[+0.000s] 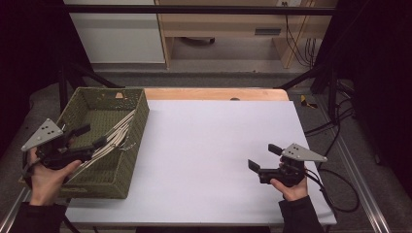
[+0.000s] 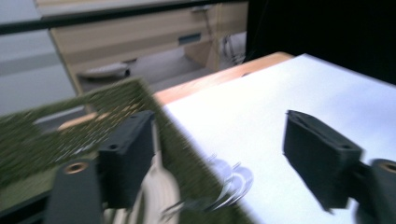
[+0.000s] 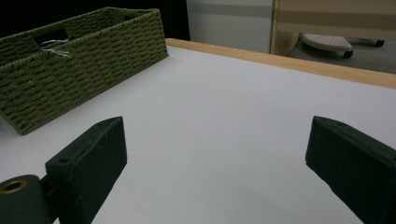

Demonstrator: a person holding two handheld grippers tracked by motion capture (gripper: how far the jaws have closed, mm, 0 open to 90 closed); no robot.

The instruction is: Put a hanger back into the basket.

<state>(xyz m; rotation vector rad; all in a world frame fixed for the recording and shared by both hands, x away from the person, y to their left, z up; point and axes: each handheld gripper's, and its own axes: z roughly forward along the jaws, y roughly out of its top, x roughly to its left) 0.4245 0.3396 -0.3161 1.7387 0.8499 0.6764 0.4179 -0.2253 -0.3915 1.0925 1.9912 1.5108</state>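
Left gripper [image 1: 92, 136] hovers over the green woven basket [image 1: 138, 145], jaws apart and empty. Pale wooden hangers [image 1: 114, 137] lie inside just beneath it, long axis toward the basket's far right corner. Right gripper [image 1: 261, 158], also open, waits well apart over the white table [image 1: 214, 145].

The right tool [image 3: 217, 168] hangs low over the white counter [image 3: 224, 116], its two black jaws wide apart with nothing between them. At the far left stands a green woven basket [image 3: 88, 60], something thin and metallic glinting above its rim. A wooden edge [image 3: 289, 63] borders the counter behind
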